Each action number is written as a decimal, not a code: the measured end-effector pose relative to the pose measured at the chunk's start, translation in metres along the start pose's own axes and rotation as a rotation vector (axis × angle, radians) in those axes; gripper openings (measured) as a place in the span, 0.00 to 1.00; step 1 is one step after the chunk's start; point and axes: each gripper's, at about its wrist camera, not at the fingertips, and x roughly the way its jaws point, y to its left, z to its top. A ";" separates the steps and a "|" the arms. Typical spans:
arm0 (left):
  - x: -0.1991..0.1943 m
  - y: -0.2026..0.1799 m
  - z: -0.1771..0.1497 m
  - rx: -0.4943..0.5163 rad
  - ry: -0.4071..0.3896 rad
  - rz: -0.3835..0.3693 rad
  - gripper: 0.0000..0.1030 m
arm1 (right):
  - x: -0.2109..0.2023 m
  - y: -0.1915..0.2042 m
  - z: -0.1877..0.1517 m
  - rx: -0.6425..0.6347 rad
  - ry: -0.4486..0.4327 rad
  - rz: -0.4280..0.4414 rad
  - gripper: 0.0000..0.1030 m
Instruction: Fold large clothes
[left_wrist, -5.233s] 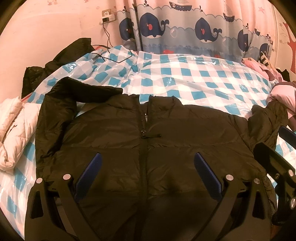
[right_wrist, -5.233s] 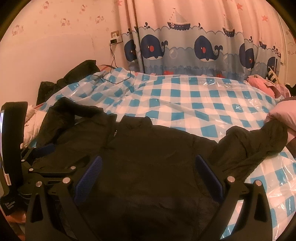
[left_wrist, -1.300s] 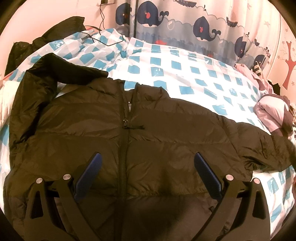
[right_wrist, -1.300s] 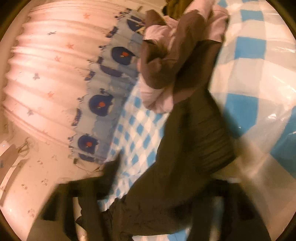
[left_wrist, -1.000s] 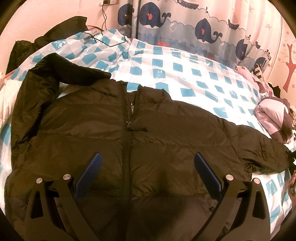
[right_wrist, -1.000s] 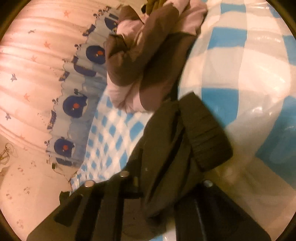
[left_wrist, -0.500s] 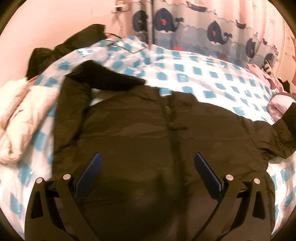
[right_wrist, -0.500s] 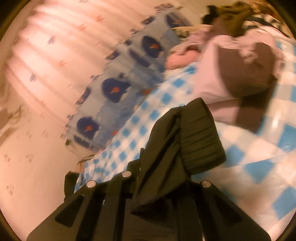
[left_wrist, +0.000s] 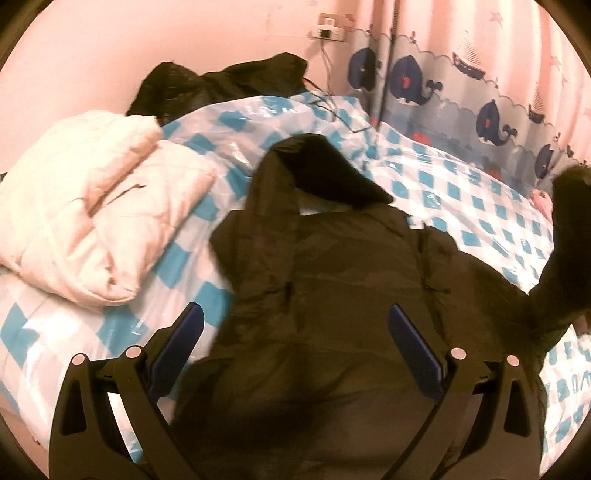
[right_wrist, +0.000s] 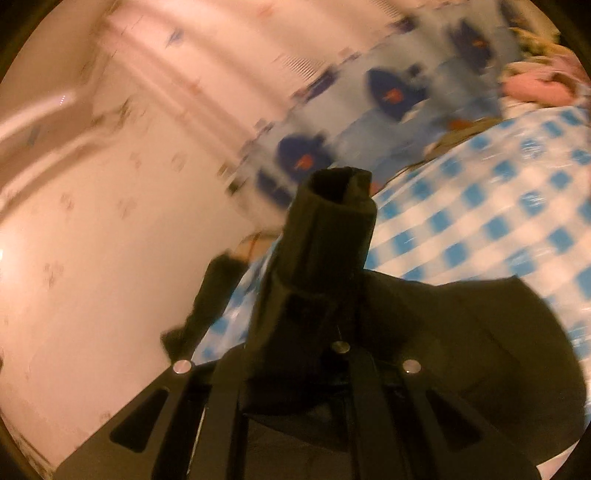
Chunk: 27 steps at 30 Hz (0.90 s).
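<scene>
Barely begun: the dark puffer jacket (left_wrist: 332, 288) lies spread on the checked bed cover (left_wrist: 480, 192), body unfolded. Right gripper (right_wrist: 317, 306) is clenched on the right sleeve cuff (right_wrist: 340, 206), lifted; left gripper (left_wrist: 291, 354) hovers released above the hem. Both sleeves and body remain to fold.

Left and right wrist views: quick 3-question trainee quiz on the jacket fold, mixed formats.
1. True or false: the left gripper has its jaws open with nothing held.
2. The right gripper is shut on which part of the black jacket: A collar, B sleeve cuff, C hem?
3. Fill in: the folded white garment lies on the blue-and-white ____ bed cover.

Key: 1 true; 2 B; 3 checked.
</scene>
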 end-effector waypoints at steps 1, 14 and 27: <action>0.000 0.004 0.000 -0.004 0.001 0.006 0.93 | 0.018 0.012 -0.012 -0.016 0.029 0.013 0.08; -0.003 0.043 0.003 -0.088 0.006 -0.016 0.93 | 0.190 0.098 -0.190 -0.212 0.333 -0.018 0.08; 0.000 0.068 0.004 -0.145 0.019 -0.027 0.93 | 0.237 0.098 -0.293 -0.264 0.627 -0.021 0.71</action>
